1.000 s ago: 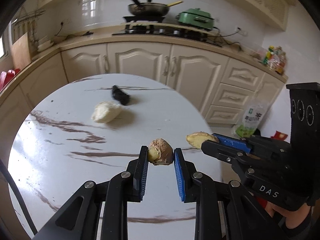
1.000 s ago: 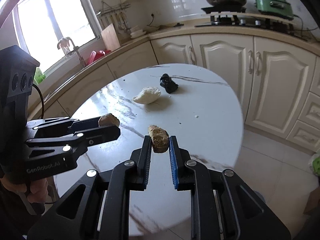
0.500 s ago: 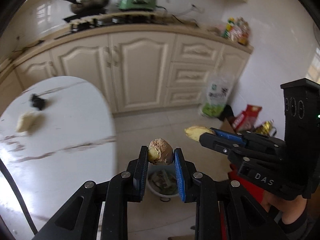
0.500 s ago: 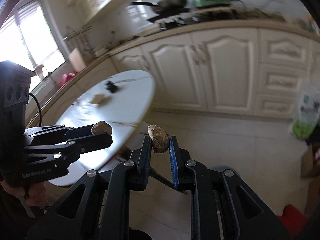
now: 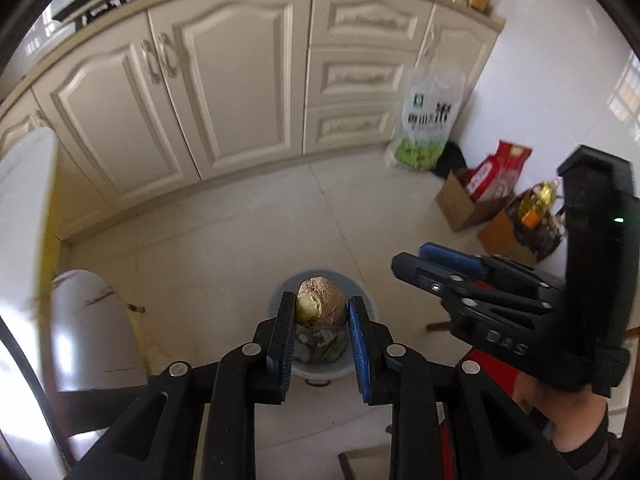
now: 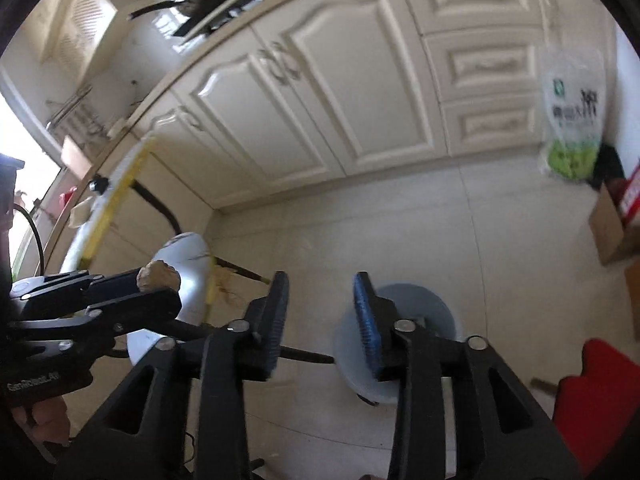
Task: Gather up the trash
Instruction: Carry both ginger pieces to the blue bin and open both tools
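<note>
Each fisheye camera sits just behind its own gripper's fingers and looks steeply down along them at the tiled floor. The left wrist view stands almost above the pale blue bin; the right wrist view sees that bin from the side. Both share the cream cabinets, the green-and-white bag and each other's gripper.

Bare tiled floor around the bin; table edge left, boxes right.
</note>
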A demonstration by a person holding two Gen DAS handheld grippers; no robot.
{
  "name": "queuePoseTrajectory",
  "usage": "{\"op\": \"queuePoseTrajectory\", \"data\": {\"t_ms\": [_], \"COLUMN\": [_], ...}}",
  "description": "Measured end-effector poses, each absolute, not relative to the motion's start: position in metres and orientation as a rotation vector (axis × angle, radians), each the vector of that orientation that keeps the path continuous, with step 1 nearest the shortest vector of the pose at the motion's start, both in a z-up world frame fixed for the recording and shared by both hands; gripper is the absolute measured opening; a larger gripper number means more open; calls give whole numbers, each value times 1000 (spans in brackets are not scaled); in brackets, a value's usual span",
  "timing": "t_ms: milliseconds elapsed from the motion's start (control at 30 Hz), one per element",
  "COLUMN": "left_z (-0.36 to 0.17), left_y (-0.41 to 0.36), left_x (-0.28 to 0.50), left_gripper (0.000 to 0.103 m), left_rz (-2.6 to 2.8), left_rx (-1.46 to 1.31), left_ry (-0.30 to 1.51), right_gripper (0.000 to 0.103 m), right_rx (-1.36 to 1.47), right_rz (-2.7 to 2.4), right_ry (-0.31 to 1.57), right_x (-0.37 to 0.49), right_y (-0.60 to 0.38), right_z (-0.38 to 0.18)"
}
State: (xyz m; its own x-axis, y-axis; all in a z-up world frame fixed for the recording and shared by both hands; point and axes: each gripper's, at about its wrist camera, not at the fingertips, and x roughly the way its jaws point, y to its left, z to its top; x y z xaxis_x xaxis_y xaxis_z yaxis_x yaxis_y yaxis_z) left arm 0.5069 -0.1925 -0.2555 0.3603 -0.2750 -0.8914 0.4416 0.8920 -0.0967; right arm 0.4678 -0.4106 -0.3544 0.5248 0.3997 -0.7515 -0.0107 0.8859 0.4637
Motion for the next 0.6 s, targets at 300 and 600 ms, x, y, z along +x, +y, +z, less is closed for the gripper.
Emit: {"op": "queuePoseTrajectory", "data": {"t_ms": [300,600], "left_z": [-282,-263], "left_y": [-241,-245], "left_x": [560,530], "left_gripper": [37,74], "left_rz": [-442,-400], "left_rx": [221,221], "left_ry": [1164,1107], "right_gripper": [55,59], "right_rx": [479,499], "right_rz": [200,201], "right_ry": [997,946], "right_x": [447,430], "right_y": [-436,-436], "right_z": [-372,-347]}}
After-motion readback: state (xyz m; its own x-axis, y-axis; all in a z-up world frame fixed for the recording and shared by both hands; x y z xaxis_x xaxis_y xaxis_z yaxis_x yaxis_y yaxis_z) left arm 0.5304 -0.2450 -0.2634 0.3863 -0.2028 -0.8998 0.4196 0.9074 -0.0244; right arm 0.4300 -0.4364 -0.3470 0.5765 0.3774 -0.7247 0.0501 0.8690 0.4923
